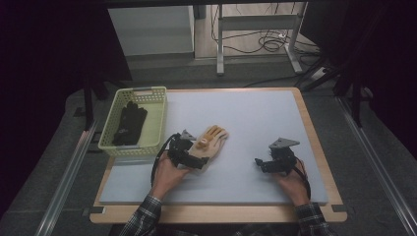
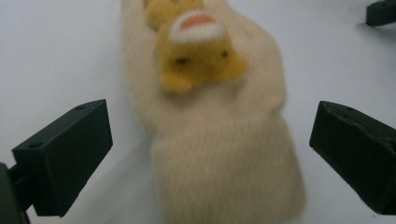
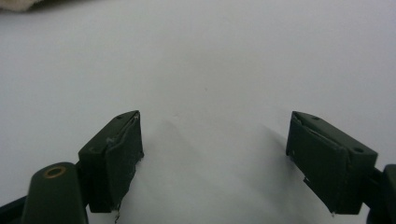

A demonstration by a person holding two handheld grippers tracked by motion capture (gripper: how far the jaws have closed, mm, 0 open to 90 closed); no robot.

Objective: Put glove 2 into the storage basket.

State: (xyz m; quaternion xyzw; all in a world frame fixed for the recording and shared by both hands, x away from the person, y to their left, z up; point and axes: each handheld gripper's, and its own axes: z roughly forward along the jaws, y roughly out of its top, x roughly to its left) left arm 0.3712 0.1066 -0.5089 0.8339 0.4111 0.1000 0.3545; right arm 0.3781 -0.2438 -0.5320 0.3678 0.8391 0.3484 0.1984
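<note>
A cream knitted glove (image 2: 224, 154) with a yellow animal face (image 2: 198, 56) sewn on its back lies flat on the pale grey bench (image 2: 60, 60). The left tongs (image 2: 210, 158) stand spread wide, one black jaw on either side of the glove's cuff, neither touching it.

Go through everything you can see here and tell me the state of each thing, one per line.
Left gripper: open, jaws either side of the cream glove's cuff.
Right gripper: open, holding nothing, over bare mat.
Cream glove: flat on the mat, outside the basket.
Black glove: lying in the basket.
Basket: upright, at the table's left.
</note>
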